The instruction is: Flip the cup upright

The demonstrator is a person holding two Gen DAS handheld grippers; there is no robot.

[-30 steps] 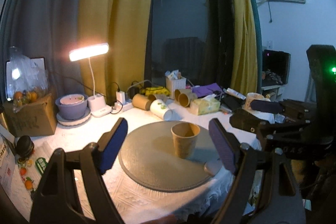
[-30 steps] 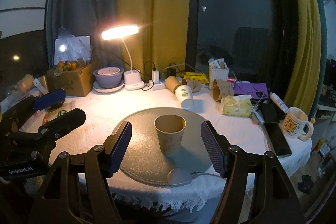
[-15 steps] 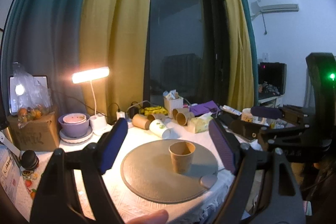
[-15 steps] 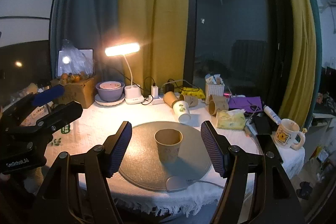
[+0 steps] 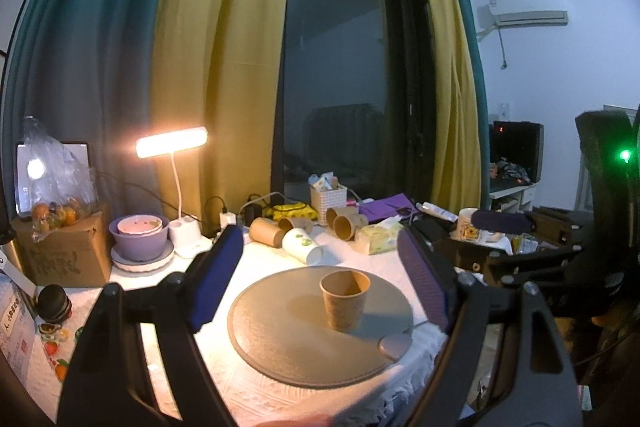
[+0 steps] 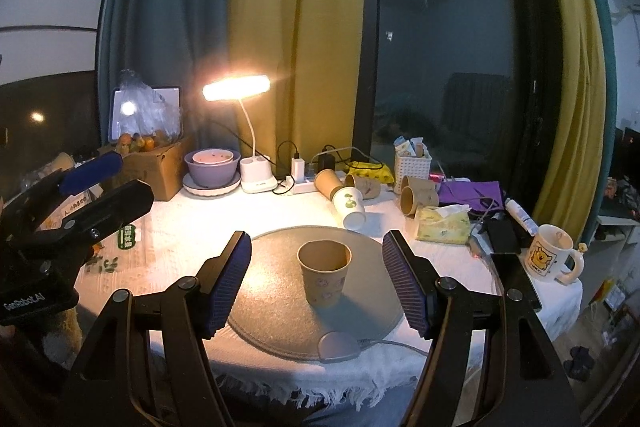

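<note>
the right tool [image 6: 316,283] hangs over the near edge of the bench [image 6: 192,227] with its fingers [image 6: 228,283] spread wide apart and nothing between the pads. the left tool [image 5: 320,279] is also spread wide and holds nothing; in the right wrist view it shows at the left edge of the bench [image 6: 80,195], well apart from the cup.

the cup [image 6: 324,277] stands upright, mouth up, on the round grey mat [image 6: 272,311], a little toward the mat's far side. neither tool touches it. in the left wrist view the same cup [image 5: 345,301] sits on the mat [image 5: 280,331] toward its right part.

at the mat's near edge lies a small grey disc with a cable [image 6: 338,345].

beyond the mat, toward the far edge of the bench, several paper cups lie on their sides [image 6: 350,205]. a lit desk lamp [image 6: 236,89] stands at the far edge, with a purple bowl [image 6: 212,169] to its left and a cardboard box [image 6: 160,167] at the far left corner. a tissue pack [image 6: 442,223] lies right of the fallen cups, and a mug [image 6: 550,259] stands near the right edge.
</note>
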